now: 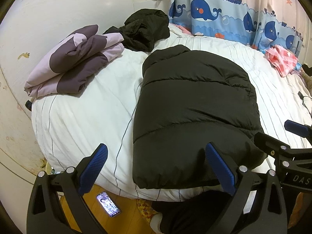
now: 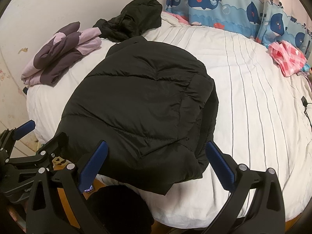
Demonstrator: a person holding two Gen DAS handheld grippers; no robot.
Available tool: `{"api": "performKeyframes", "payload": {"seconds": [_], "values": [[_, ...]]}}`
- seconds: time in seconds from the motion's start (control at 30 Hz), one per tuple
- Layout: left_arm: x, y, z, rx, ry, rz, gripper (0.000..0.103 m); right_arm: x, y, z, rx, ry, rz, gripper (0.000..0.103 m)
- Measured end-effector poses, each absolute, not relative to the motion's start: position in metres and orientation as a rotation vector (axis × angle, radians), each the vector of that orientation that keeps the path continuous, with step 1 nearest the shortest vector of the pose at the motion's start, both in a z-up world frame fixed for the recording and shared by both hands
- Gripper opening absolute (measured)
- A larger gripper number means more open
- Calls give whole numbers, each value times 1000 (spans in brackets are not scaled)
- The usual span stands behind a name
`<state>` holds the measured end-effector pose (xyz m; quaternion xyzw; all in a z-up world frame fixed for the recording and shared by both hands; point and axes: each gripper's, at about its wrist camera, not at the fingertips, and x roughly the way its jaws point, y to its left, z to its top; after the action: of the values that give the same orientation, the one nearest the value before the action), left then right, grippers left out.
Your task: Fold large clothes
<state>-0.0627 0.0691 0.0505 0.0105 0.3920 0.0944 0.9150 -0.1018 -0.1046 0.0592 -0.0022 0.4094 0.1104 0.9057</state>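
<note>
A black puffer jacket point(image 1: 195, 107) lies folded lengthwise on the white striped bed point(image 1: 87, 107), its hem at the near edge. It also shows in the right wrist view point(image 2: 140, 101). My left gripper point(image 1: 156, 167) is open and empty, hovering over the jacket's near left corner; its right finger is above the hem. My right gripper point(image 2: 156, 167) is open and empty over the jacket's near right corner. The left gripper point(image 2: 42, 136) shows open at the left of the right wrist view, and the right gripper point(image 1: 278, 134) at the right of the left wrist view.
A folded purple and lilac garment point(image 1: 74, 62) and a crumpled black garment point(image 1: 144, 29) lie at the far left of the bed. A pink checked cloth point(image 1: 282, 58) lies far right by the whale curtain point(image 1: 224, 13). A phone point(image 1: 107, 203) lies on the wooden floor. A black cable point(image 2: 306, 105) lies at right.
</note>
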Motion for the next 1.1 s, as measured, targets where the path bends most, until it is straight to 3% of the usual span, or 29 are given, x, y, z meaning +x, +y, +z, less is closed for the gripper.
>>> {"api": "performKeyframes", "payload": {"seconds": [1.1], "values": [[-58,65,51,15,815,185,96,-107,-110,65,-64,787,146,97]]}}
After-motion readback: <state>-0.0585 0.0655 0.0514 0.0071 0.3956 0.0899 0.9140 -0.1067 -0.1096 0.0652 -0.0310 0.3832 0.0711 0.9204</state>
